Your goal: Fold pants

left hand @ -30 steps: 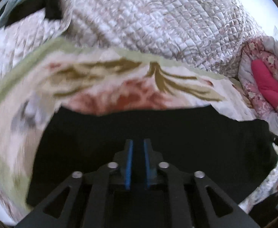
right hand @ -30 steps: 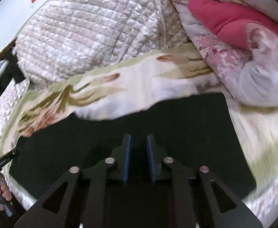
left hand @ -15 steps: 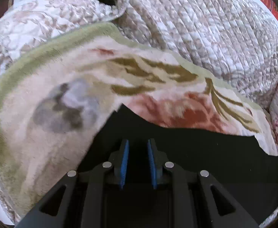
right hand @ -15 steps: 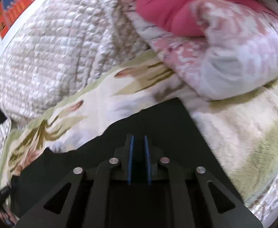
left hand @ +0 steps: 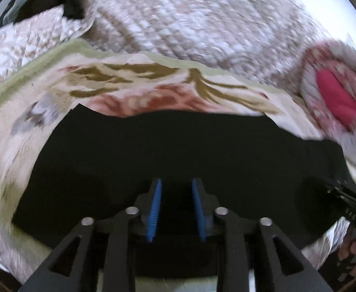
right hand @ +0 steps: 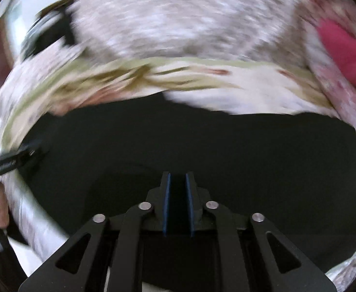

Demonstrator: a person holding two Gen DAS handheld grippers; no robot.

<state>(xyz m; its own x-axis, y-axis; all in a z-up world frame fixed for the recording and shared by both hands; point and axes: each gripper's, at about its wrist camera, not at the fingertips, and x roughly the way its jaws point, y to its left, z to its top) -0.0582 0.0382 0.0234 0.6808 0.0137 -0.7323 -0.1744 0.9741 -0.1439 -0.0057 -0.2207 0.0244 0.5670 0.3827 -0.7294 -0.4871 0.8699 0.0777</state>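
Black pants (left hand: 168, 146) lie flat as a wide dark slab on a floral blanket (left hand: 134, 90); they also fill the middle of the right wrist view (right hand: 202, 143). My left gripper (left hand: 175, 187) hovers over the near part of the pants, jaws apart with nothing between the blue pads. My right gripper (right hand: 178, 178) hovers over the pants too, jaws a narrow gap apart and empty. The other hand-held gripper shows at the right edge of the left wrist view (left hand: 348, 204) and at the left edge of the right wrist view (right hand: 7, 163).
A quilted beige cover (left hand: 202, 19) is heaped behind the blanket. A pink floral duvet with a magenta lining (left hand: 335, 95) is piled at the right. A dark item (right hand: 49, 34) lies at the back left. Both views are motion-blurred.
Both grippers have swung back from the pants' outer ends toward the middle and drawn back. The left jaws have opened wider. Nothing was picked up.
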